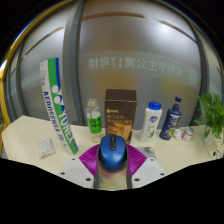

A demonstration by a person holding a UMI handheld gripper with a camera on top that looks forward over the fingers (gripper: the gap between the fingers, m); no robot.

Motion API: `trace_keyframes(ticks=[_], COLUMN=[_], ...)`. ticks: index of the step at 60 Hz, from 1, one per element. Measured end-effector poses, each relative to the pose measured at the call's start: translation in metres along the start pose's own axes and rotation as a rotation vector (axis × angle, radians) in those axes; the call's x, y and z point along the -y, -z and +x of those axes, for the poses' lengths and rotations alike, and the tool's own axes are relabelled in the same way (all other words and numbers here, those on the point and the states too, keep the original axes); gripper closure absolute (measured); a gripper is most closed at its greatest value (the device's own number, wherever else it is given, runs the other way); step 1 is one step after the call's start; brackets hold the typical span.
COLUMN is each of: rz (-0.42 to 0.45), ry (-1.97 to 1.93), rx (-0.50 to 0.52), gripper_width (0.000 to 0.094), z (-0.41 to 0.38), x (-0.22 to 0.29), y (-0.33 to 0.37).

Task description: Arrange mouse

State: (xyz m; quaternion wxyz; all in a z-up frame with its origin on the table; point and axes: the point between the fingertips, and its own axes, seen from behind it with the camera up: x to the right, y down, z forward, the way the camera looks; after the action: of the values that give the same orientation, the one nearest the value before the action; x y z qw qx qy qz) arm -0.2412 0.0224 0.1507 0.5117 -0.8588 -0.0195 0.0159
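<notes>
A blue computer mouse sits between my gripper's two fingers, whose magenta pads press against its left and right sides. The mouse is held above the pale tabletop, its front end pointing away toward the row of objects at the back. The fingers are shut on it.
Along the back of the table stand a tall green-and-white tube, a green bottle, a brown box, a white bottle, a dark blue bottle and a leafy plant. A small white item lies on the left.
</notes>
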Motion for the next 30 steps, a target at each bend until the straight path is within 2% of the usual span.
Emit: trace_keyframes(ticks=[13,18,24,30], rz=[-0.193,-0.243,-0.24,-0.217], ry=[-0.018,-0.017,-0.004,0.012], rx=[-0.031,-0.006,-0.005,-0.023], gripper_width=[0.0565,0.051,0.0387,0.0066], z=[0.061,0.061,0.062,0.063], x=[-0.094,-0.118,-0.119,-0.105], y=[-0.094,-0.107,-0.105,-0.088])
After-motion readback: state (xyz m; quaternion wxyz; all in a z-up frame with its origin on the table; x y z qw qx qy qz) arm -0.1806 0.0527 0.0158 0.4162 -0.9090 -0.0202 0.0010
